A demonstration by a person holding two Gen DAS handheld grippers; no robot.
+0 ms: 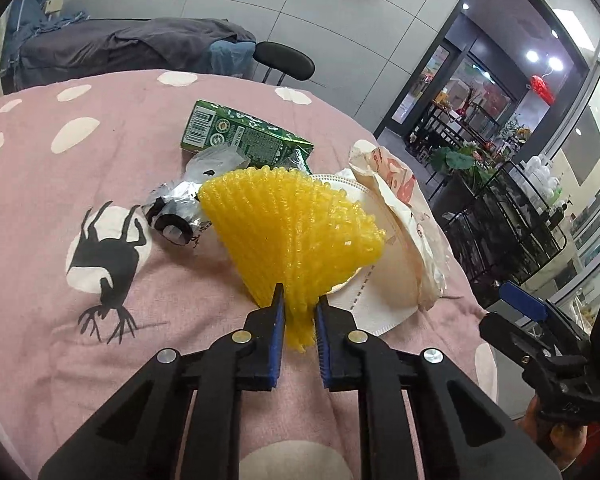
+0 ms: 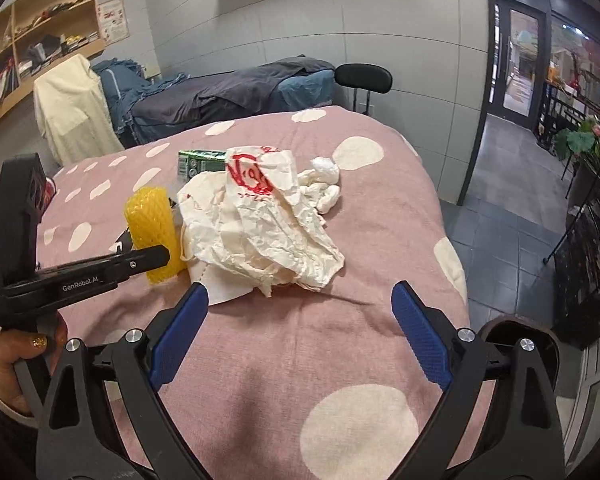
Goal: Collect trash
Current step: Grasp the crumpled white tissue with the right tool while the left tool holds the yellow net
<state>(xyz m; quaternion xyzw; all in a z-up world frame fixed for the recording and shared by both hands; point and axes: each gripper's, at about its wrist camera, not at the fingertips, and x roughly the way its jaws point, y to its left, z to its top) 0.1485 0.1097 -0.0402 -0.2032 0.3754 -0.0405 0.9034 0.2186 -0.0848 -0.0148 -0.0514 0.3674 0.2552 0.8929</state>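
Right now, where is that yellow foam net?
The yellow foam net is pinched in the left gripper, just left of the crumpled paper bag and in front of the green carton on the pink spotted cloth.

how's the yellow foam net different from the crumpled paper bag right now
The yellow foam net is bright yellow mesh, pinched in the left gripper; the crumpled paper bag is off-white with red print and lies free, no gripper touching it. The net fans out from the pinch, while the bag lies crumpled and flat. Both are over the pink dotted cloth.
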